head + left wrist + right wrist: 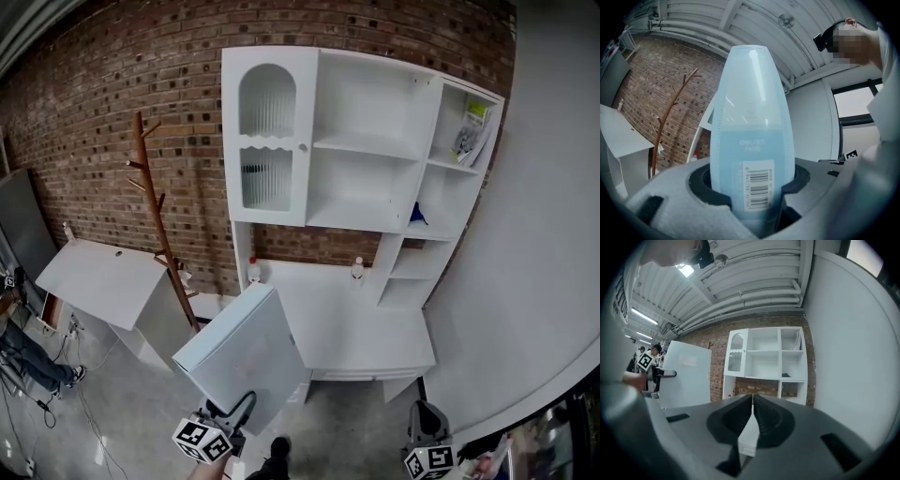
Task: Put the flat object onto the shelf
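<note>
- A white shelf unit (366,145) is seen against a brick wall (103,112); a glass-fronted door closes its upper left compartment, and the middle compartments are bare.
- Printed booklets (473,136) are leant in the top right compartment, and a small blue item (418,216) is seen in the one below.
- Two small bottles (356,270) are stood on the unit's white bench (375,337).
- A wooden coat rack (159,216) and a tilted white board (98,281) are placed left of the unit; a curved white wall (534,234) closes the right side.
- A person's legs (33,361) are seen at the left edge.
- The flat object (244,352), a pale blue folder with a barcode label, is held upright in front of the bench, well apart from the shelves.
- The left gripper (225,420) is clamped on the folder's lower edge, its fingers (701,185) spread partway and pressed on both faces.
- The right gripper (753,404) is kept clenched, its fingers (736,420) together with nothing held.
</note>
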The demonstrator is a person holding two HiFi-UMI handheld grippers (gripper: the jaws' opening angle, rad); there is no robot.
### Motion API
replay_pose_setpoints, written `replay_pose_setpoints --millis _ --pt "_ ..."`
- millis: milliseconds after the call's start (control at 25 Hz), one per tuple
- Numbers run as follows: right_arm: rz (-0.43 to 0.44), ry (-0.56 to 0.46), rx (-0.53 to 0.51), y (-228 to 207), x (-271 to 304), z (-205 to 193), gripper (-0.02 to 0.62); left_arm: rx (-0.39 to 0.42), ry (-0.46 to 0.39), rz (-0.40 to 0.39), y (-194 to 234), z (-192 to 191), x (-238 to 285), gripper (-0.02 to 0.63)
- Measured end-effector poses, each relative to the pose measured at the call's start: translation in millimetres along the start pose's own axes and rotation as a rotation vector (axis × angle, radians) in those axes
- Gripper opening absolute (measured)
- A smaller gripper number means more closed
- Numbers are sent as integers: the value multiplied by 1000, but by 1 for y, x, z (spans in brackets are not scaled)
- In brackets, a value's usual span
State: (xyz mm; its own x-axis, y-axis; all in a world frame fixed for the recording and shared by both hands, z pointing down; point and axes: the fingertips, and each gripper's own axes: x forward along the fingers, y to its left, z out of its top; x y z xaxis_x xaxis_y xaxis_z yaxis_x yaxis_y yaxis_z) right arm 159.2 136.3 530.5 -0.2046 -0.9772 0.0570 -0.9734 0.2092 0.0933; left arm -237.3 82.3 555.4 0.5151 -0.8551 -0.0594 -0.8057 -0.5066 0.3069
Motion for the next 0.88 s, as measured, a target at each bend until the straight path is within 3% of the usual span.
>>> replay_pose_setpoints --millis 480,880 --pt "-18 30 6 -5 81 1 31 -2 33 -24 52 6 73 275" --pt "-74 53 8 -17 149 3 31 -12 54 -88 93 19 158 275"
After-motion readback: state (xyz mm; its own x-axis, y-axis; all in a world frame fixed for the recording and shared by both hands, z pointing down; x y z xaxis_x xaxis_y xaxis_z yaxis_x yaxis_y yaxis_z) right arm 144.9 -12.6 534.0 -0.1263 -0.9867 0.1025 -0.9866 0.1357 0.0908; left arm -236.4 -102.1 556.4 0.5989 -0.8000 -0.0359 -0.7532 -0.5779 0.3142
